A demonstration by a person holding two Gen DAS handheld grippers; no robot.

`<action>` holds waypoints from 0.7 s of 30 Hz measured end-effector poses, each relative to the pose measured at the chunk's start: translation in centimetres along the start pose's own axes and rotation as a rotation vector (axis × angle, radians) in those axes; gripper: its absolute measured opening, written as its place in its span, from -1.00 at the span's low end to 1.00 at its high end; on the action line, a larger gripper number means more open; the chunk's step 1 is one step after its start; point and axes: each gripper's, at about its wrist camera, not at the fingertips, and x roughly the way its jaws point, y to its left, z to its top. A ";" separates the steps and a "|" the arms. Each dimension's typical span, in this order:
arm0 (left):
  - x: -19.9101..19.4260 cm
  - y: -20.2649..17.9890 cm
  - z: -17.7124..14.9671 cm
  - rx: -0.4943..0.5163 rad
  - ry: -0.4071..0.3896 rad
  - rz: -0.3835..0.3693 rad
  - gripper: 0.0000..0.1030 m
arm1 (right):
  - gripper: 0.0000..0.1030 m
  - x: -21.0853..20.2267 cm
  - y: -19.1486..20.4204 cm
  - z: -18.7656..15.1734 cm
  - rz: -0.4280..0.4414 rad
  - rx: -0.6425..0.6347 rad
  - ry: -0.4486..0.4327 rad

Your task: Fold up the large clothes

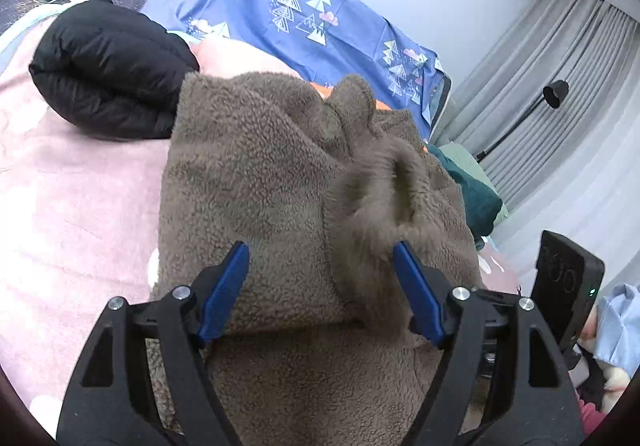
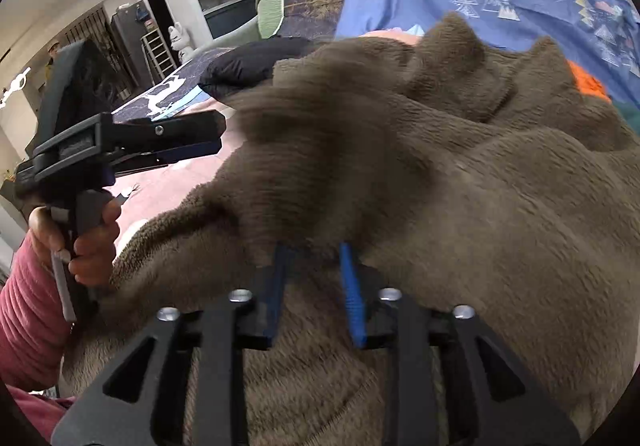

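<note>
A brown fleece garment (image 1: 256,166) lies heaped on the pink bed cover (image 1: 72,198). My left gripper (image 1: 320,246) hovers over it with its blue fingers (image 1: 224,286) spread wide; a blurred fleece fold (image 1: 376,198) hangs just beside the right-hand finger, not pinched. In the right wrist view the same fleece (image 2: 480,186) fills the frame. My right gripper (image 2: 315,246) stands at it with a narrow gap between its pads, and a blurred flap of fleece (image 2: 288,150) sits just beyond the tips, unpressed. The left gripper (image 2: 218,134) shows side-on at the left, held by a hand (image 2: 92,242).
A folded black puffer jacket (image 1: 108,66) rests at the back left. Behind is a blue tree-print sheet (image 1: 280,6). An orange cloth (image 1: 324,88) and a dark green garment (image 1: 476,198) peek from under the fleece. Grey curtains (image 1: 560,86) and a black lamp (image 1: 556,94) stand at the right.
</note>
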 end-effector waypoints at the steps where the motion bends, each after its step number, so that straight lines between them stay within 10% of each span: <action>1: 0.4 -0.2 -0.1 0.011 0.009 -0.011 0.52 | -0.36 -0.7 -0.5 -0.1 -0.010 0.010 -0.009; 9: 5.0 -3.5 0.1 0.164 0.099 0.034 0.67 | -0.32 -5.7 -6.2 -2.2 -0.161 0.180 -0.074; 11: 5.5 -3.2 0.2 0.160 0.099 0.054 -0.28 | -0.30 -6.0 -7.7 -3.2 -0.197 0.222 -0.074; 13: 6.0 -3.5 1.4 0.131 0.097 0.047 -0.47 | -0.29 -6.3 -8.0 -4.0 -0.220 0.255 -0.075; 21: -3.9 -13.2 7.5 0.421 -0.299 -0.097 -0.48 | -0.01 -10.2 -10.2 -2.3 -0.320 0.321 -0.232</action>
